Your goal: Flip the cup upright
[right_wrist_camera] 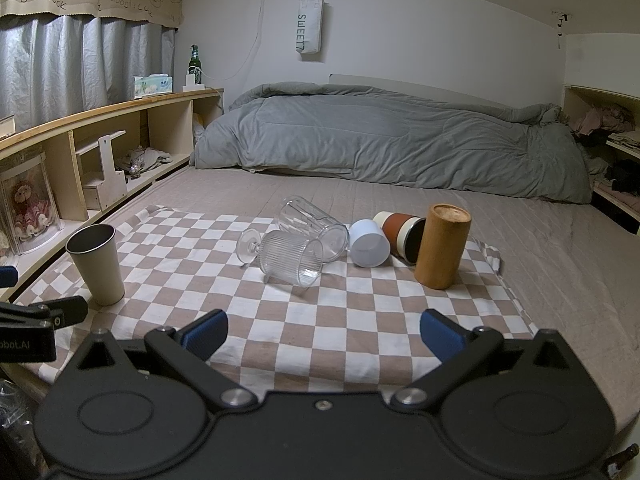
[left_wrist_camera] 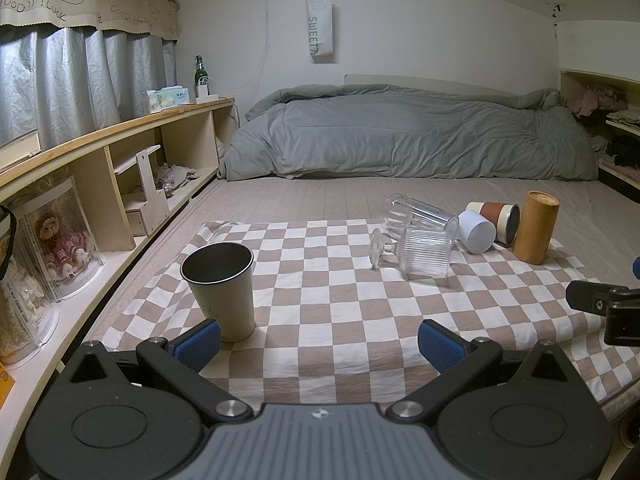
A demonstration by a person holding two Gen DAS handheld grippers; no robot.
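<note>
Right wrist view: metal cup (right_wrist_camera: 96,264) upright; right of it, ribbed goblet (right_wrist_camera: 290,260), clear tumbler (right_wrist_camera: 312,224), white cup (right_wrist_camera: 370,248) lie toppled. Both grippers, left gripper (left_wrist_camera: 318,344) and right gripper (right_wrist_camera: 324,336), gape empty.

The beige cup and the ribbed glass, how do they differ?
The beige cup stands upright, mouth up; the ribbed glass lies on its side. The cup is opaque with a dark inside; the glass is clear. The cup has plain straight walls; the glass has a stem and foot. Both rest on the checkered cloth.
</note>
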